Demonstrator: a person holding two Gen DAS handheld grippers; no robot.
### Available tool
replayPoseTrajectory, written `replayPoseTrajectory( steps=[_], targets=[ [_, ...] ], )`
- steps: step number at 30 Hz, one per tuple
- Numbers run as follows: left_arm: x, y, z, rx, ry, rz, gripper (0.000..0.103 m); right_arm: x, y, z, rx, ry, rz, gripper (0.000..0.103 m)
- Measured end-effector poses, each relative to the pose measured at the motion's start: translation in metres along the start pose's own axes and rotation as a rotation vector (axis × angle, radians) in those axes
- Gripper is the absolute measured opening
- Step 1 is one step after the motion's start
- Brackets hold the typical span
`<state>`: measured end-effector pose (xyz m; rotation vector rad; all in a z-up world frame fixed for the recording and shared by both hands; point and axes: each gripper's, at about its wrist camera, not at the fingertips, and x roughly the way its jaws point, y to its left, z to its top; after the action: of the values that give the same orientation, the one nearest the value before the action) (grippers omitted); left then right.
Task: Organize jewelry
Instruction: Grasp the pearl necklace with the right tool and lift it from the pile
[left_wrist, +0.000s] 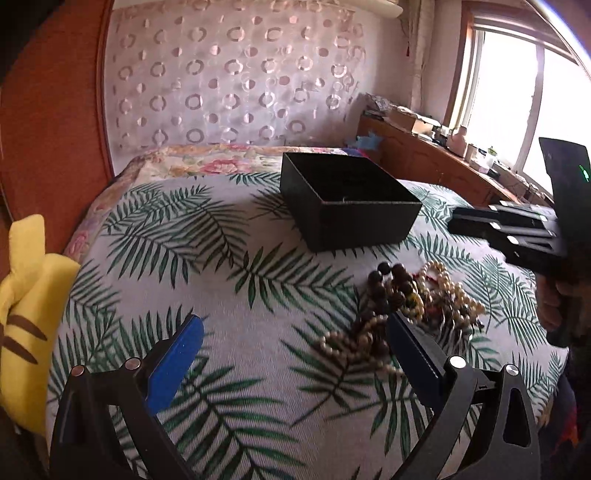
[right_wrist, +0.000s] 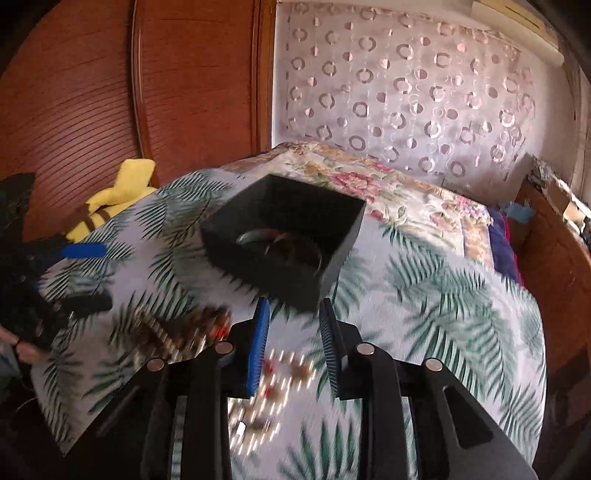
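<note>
While the left gripper (left_wrist: 295, 332) gapes empty over the heaped bead jewelry (left_wrist: 413, 306), ready to scoop, the square black cardboard box (left_wrist: 347, 199) waits beyond. Seen from the right wrist, the right gripper (right_wrist: 293, 321) stands partly parted and empty beside that box, which already holds bangles (right_wrist: 280, 240).

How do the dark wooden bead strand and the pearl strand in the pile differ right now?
The dark wooden bead strand has large brown-black beads; the pearl strand has small cream ones. The dark wooden bead strand lies at the pile's left, nearer the black box; the pearl strand lies at its right, toward the right gripper. Both lie tangled together on the leaf-print bedspread, outside the box, and neither is gripped.
</note>
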<state>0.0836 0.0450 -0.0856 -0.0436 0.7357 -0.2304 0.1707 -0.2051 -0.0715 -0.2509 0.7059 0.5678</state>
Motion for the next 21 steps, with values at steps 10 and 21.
replayPoseTrajectory(
  steps=[10, 21],
  targets=[
    [-0.011, -0.008, -0.013, 0.008, 0.016, -0.001, 0.095, -0.011, 0.018, -0.041, 0.023, 0.056, 0.080, 0.030],
    [-0.017, -0.020, -0.014, 0.032, 0.012, -0.009, 0.095, -0.011, 0.021, -0.042, 0.032, 0.064, 0.110, 0.008]
  ],
)
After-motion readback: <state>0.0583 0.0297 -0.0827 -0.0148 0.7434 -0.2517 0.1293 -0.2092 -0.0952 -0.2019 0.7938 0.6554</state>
